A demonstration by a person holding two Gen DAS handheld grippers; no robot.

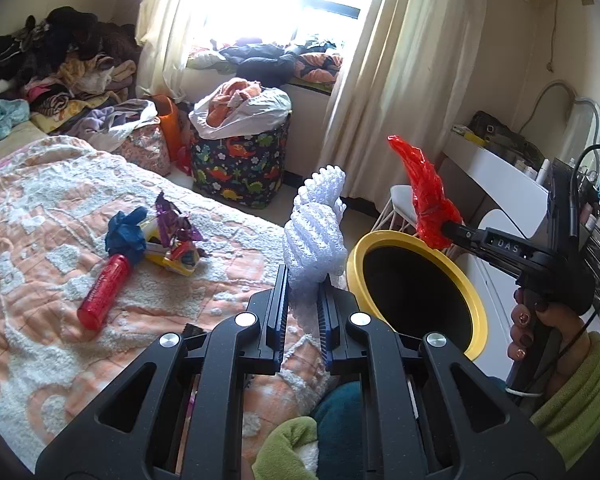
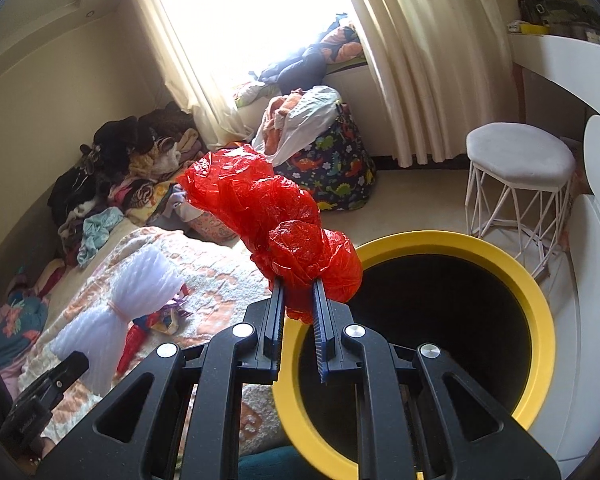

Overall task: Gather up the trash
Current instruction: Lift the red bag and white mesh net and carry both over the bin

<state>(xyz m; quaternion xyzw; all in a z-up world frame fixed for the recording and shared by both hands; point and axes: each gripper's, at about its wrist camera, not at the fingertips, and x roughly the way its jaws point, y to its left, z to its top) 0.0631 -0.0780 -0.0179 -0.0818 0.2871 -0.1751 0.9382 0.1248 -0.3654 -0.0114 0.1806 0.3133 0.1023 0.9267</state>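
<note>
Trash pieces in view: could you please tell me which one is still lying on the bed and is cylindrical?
The red plastic bottle, lying on its side on the bedspread; the blue wad and wrappers beside it are crumpled.

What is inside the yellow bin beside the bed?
Nothing can be made out inside the yellow bin: its inside is black and dark in both views. In the right wrist view, the red plastic bag and the right gripper hide part of the opening.
</note>
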